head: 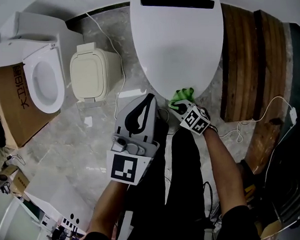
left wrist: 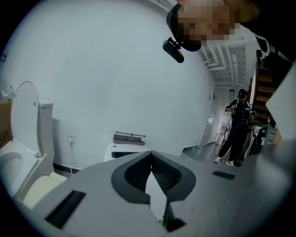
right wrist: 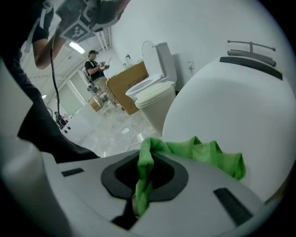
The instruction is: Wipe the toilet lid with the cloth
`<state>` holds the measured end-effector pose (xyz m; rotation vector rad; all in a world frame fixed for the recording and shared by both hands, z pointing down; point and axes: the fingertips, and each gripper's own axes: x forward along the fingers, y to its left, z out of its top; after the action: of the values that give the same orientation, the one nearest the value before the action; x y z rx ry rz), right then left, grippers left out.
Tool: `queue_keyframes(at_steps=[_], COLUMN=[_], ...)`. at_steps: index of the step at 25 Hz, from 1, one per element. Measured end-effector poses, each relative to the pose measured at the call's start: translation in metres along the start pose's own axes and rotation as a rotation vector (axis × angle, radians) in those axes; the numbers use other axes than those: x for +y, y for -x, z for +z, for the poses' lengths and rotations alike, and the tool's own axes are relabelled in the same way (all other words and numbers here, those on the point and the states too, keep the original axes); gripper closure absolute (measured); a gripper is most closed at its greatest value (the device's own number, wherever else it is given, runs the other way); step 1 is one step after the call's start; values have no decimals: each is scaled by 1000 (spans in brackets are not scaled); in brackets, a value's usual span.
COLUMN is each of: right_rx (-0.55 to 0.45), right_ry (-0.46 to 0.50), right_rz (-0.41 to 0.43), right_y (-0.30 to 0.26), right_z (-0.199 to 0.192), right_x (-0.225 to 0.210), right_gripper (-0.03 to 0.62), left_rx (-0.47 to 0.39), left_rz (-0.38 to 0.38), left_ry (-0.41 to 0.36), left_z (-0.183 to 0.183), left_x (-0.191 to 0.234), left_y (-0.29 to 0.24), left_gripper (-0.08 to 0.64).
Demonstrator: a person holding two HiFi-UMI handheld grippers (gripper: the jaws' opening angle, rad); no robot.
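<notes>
A white toilet lid (head: pixel 178 40) lies closed ahead of me, and it fills the right of the right gripper view as the lid (right wrist: pixel 231 111). My right gripper (head: pixel 177 103) is shut on a green cloth (head: pixel 183 95) at the lid's near edge. In the right gripper view the cloth (right wrist: pixel 194 152) is pinched between the jaws and drapes to the right against the lid. My left gripper (head: pixel 150 98) is held up left of the lid's front, jaws closed on nothing; the left gripper view (left wrist: pixel 151 172) shows them together, pointing at the wall.
A second toilet (head: pixel 39 72) with its seat open stands at the left beside a cardboard box (head: pixel 13 99). A cream lidded bin (head: pixel 93 71) sits between the toilets. Wooden steps (head: pixel 247 61) run along the right. A white cable (head: pixel 270 110) trails on the marble floor. Another person (left wrist: pixel 238 125) stands far off.
</notes>
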<state>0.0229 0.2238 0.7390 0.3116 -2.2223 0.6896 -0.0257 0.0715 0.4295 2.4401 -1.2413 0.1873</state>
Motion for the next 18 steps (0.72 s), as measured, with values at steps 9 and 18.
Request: queue_keyframes(at_steps=[9,18], right_rx=[-603,-1108], right_ry=[-518,-830], right_rz=[-144,-294], right_y=[111,245], right_z=[30,50], right_x=[-14,-76], right_gripper=[561,560], left_rx=[-5,-16], left_rz=[-24,-37], left_ry=[-1,-2], left_z=[12,30], left_x=[-14,-37], left_y=[-1,-17], left_gripper=[551,551])
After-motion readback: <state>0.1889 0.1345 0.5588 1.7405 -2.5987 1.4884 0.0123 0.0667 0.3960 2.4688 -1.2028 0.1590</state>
